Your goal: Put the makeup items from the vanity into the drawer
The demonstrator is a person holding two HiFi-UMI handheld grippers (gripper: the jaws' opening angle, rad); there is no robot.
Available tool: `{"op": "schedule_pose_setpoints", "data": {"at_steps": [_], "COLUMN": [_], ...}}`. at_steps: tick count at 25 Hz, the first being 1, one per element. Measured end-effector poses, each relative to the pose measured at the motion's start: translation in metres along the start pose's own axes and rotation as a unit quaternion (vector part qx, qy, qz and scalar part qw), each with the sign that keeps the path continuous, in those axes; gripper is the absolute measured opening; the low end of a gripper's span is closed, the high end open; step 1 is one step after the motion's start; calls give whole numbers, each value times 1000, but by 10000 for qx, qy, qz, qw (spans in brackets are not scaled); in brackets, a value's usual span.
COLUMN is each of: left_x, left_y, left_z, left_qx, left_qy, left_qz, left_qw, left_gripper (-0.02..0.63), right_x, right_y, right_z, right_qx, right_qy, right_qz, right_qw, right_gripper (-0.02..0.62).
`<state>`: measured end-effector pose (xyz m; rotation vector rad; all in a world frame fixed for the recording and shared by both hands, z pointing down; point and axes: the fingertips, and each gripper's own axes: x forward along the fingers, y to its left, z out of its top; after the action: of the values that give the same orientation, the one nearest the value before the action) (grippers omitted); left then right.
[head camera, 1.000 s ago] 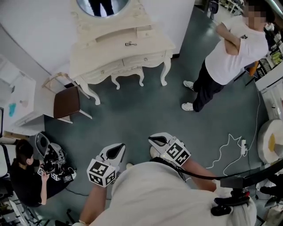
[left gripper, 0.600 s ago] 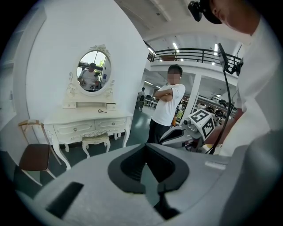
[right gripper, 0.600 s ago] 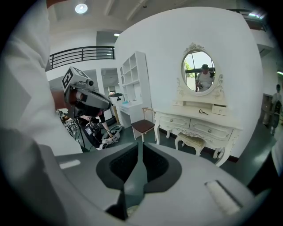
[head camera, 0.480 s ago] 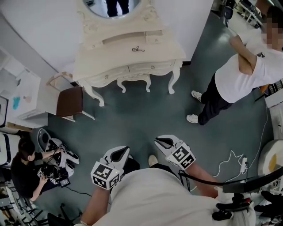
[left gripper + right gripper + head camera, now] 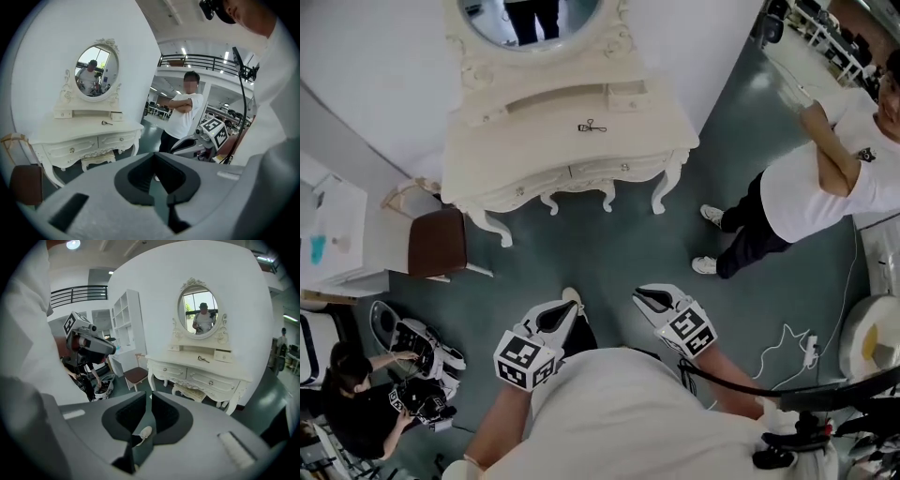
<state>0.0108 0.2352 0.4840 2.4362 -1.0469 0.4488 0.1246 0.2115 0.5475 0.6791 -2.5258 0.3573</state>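
A cream vanity (image 5: 534, 150) with an oval mirror (image 5: 530, 19) stands against the far wall, several steps ahead of me. One small dark makeup tool, an eyelash curler (image 5: 592, 126), lies on its top, also seen from the left gripper view (image 5: 107, 123) and the right gripper view (image 5: 203, 359). Its front drawers (image 5: 614, 167) are shut. My left gripper (image 5: 561, 314) is held at waist height, its jaws together and empty. My right gripper (image 5: 645, 298) hovers beside it, jaws opening, with only the floor and a shoe seen through the gap.
A brown-seated chair (image 5: 439, 242) stands left of the vanity. A person in a white shirt (image 5: 806, 187) stands with folded arms at the right. Another person (image 5: 347, 394) sits on the floor at the left with equipment. A white cable (image 5: 787, 342) lies on the floor at the right.
I have stepped closer to the vanity, which now sits larger and more centred. Both grippers have kept their place in front of my body. The bystander has slid toward the right edge.
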Motion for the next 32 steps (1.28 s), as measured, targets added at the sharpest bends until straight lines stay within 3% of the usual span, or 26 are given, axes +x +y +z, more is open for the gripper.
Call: {"op": "schedule_pose_setpoints", "data": {"at_steps": [4, 9, 16, 23, 26, 32], "left_x": [11, 12, 23, 49, 61, 101], "left_y": [49, 116, 171, 227, 255, 302], "left_z": [49, 71, 87, 118, 143, 203], "left_qx": [236, 297, 64, -81, -290, -273], "left_qy": [-78, 45, 52, 57, 98, 128], "left_qz": [-392, -762, -790, -476, -233, 203], "left_qw": [9989, 9966, 9968, 9988, 9993, 9993], "left_gripper": [0, 0, 0, 0, 0, 0], "right_x": [41, 102, 156, 224, 254, 311], "right_y": [-41, -81, -140, -235, -278, -355], "right_z": [54, 109, 153, 179, 201, 228], "right_qx": [-58, -91, -302, -571, -719, -1027], "right_qy": [-45, -68, 15, 104, 164, 318], "right_qz": [-222, -567, -714, -761, -709, -595], "right_qw": [9997, 9983, 9970, 9954, 9947, 9924], "right_gripper": [41, 40, 35, 43, 53, 74]}}
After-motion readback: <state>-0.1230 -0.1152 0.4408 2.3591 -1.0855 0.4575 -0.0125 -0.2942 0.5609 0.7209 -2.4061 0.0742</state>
